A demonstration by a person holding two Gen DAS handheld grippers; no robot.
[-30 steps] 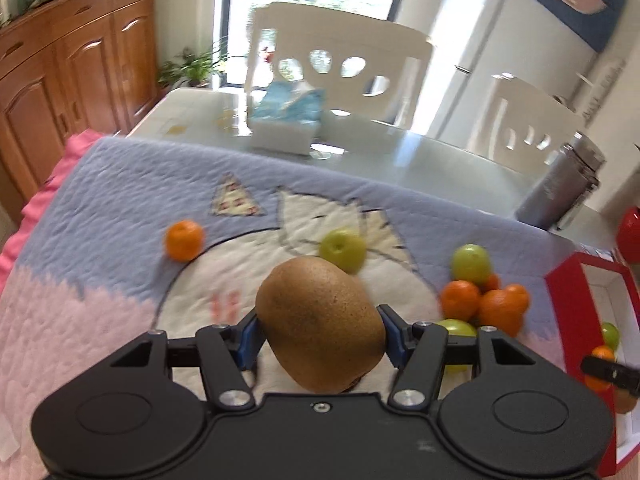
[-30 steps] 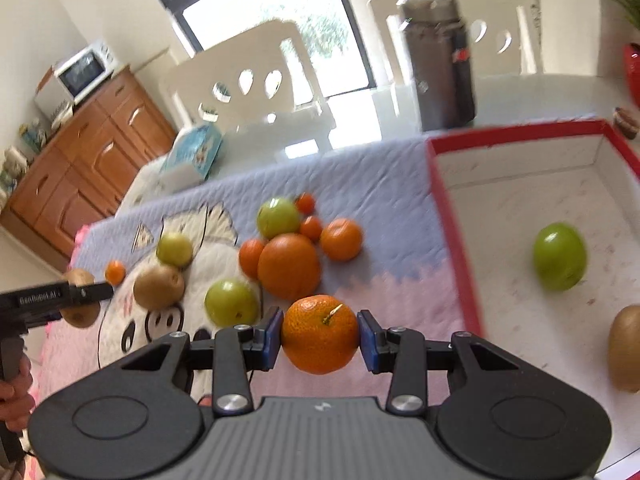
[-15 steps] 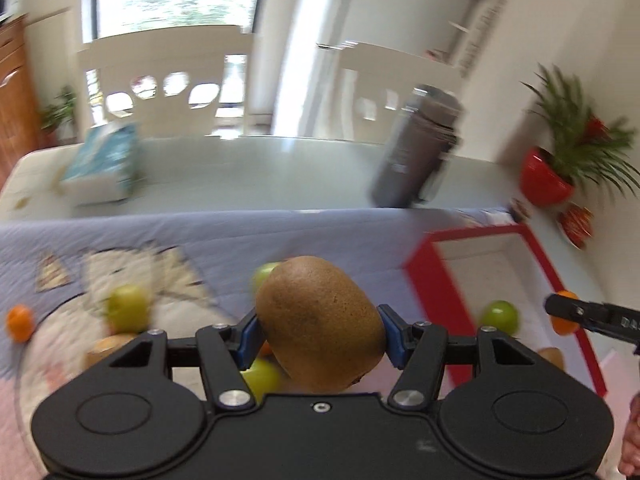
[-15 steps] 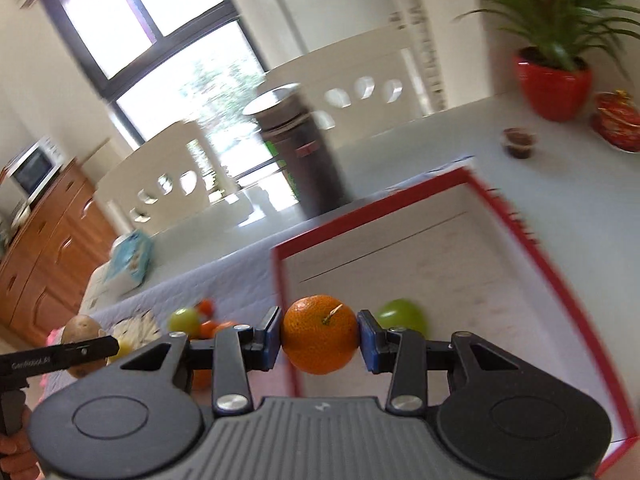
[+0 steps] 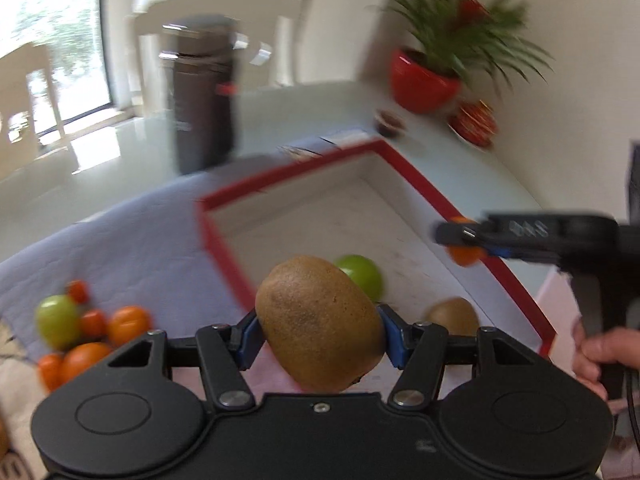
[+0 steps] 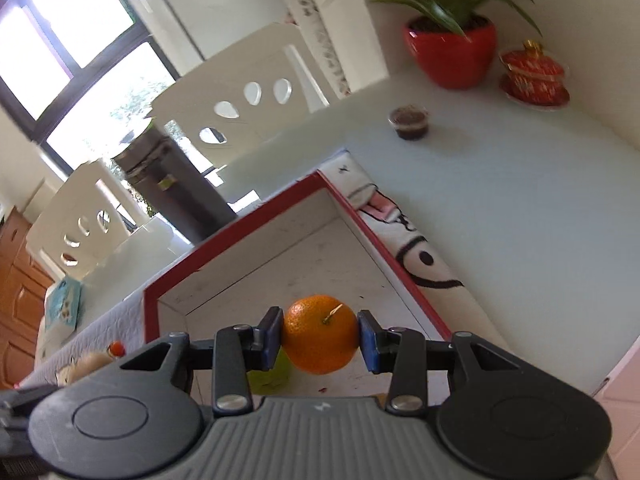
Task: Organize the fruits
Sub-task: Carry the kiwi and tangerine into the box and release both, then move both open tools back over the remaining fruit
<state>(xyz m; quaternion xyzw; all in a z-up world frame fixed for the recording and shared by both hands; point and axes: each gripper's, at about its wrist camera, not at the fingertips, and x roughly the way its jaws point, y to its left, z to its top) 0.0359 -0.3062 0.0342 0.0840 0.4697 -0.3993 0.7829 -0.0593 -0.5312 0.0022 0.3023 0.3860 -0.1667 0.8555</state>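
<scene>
My left gripper (image 5: 318, 336) is shut on a brown kiwi (image 5: 320, 320) and holds it above the near left corner of the red-rimmed white box (image 5: 424, 184). A green fruit (image 5: 362, 276) and another kiwi (image 5: 454, 316) lie in the box. My right gripper (image 6: 320, 336) is shut on an orange (image 6: 320, 334) above the box floor (image 6: 304, 264); a green fruit (image 6: 268, 372) shows below it. The right gripper also shows in the left wrist view (image 5: 466, 236), over the box's right rim.
Loose oranges and a green fruit (image 5: 80, 328) lie on the quilted mat (image 5: 120, 236) left of the box. A dark steel canister (image 5: 202, 100) stands behind. A red plant pot (image 6: 452, 56), a red lidded bowl (image 6: 532, 76) and a small cup (image 6: 410, 122) stand on the table at back right.
Both grippers swung right with their fruit. The left one now looks over the box; the right one has moved deeper over the box toward its far right corner.
</scene>
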